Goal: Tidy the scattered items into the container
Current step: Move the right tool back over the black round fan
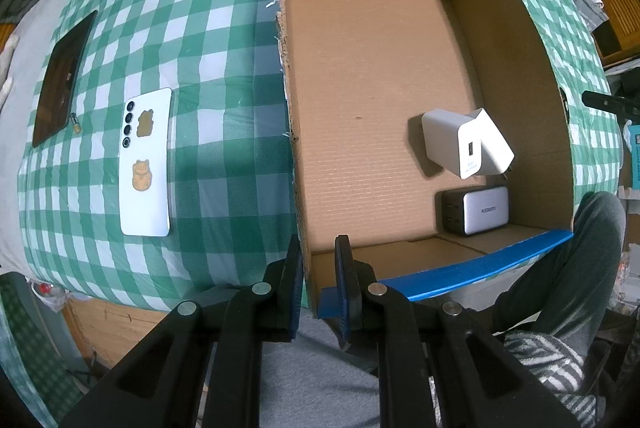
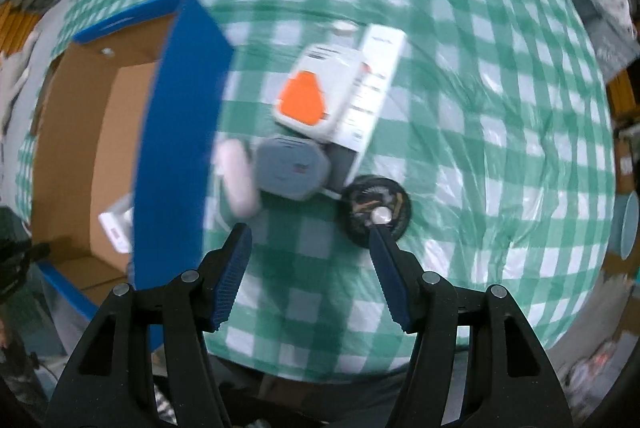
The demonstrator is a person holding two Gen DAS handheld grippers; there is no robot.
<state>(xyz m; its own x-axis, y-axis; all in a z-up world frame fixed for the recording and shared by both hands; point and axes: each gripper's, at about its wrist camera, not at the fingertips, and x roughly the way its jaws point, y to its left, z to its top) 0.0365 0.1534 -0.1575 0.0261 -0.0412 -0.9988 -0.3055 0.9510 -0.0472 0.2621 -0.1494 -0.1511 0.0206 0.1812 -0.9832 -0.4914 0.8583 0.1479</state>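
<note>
The cardboard box (image 1: 520, 68) with blue rims stands on the green checked cloth. A white charger (image 1: 460, 144) and a grey charger (image 1: 478, 210) lie inside it. My left gripper (image 1: 320, 268) is shut on the box's near corner wall. A white phone (image 1: 146, 164) with bear stickers lies left of the box. My right gripper (image 2: 308, 236) hangs open and empty over the cloth, right of the box wall (image 2: 176, 132). Just beyond its fingertips lie a pink item (image 2: 238, 178), a grey hexagonal case (image 2: 290, 166), a white and orange case (image 2: 316, 96), a white carton (image 2: 372, 84) and a black disc (image 2: 378, 210).
A dark tablet (image 1: 64, 76) and a small metal piece (image 1: 75, 122) lie at the cloth's far left. A person's leg (image 1: 568, 268) in grey trousers is by the table's near edge. Clothes and clutter ring the table. The right wrist view is motion-blurred.
</note>
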